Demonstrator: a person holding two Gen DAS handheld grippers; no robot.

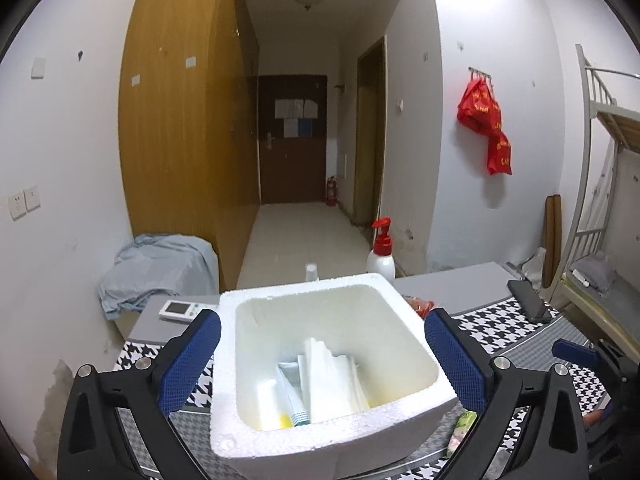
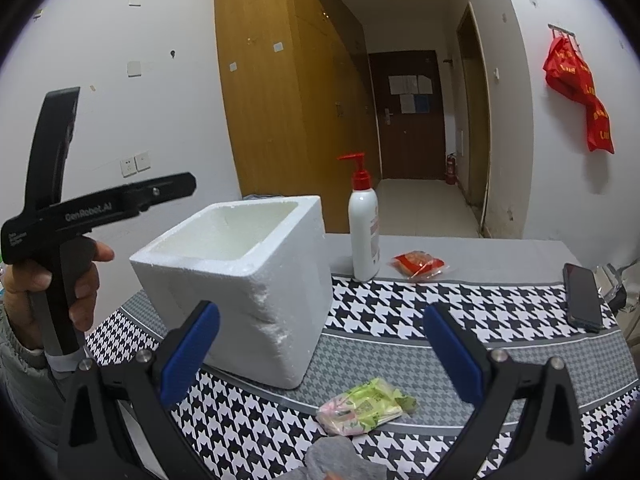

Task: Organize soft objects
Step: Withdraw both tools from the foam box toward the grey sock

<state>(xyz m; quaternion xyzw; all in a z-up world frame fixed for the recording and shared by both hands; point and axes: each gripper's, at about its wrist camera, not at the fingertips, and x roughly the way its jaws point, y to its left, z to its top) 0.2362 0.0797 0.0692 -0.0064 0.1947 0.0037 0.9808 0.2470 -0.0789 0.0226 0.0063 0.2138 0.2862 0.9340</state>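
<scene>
A white foam box [image 1: 332,360] stands on the houndstooth table; white soft packs and a tissue packet [image 1: 320,384] lie inside it. My left gripper [image 1: 322,344] is open above the box, its jaws straddling it. The box also shows in the right wrist view [image 2: 244,292]. My right gripper [image 2: 320,356] is open and empty above a green-and-pink tissue pack [image 2: 364,406] on the table. A grey soft object [image 2: 340,460] lies at the bottom edge. A red packet [image 2: 418,264] lies at the back. The left gripper's body [image 2: 60,216] is held in a hand at left.
A white pump bottle with a red top [image 2: 363,236] stands behind the box. A black phone [image 2: 582,298] lies at the right edge. A white remote [image 1: 178,310] lies at the back left. A blue-grey cloth [image 1: 156,268] covers something beyond the table. A bunk bed [image 1: 600,200] stands at right.
</scene>
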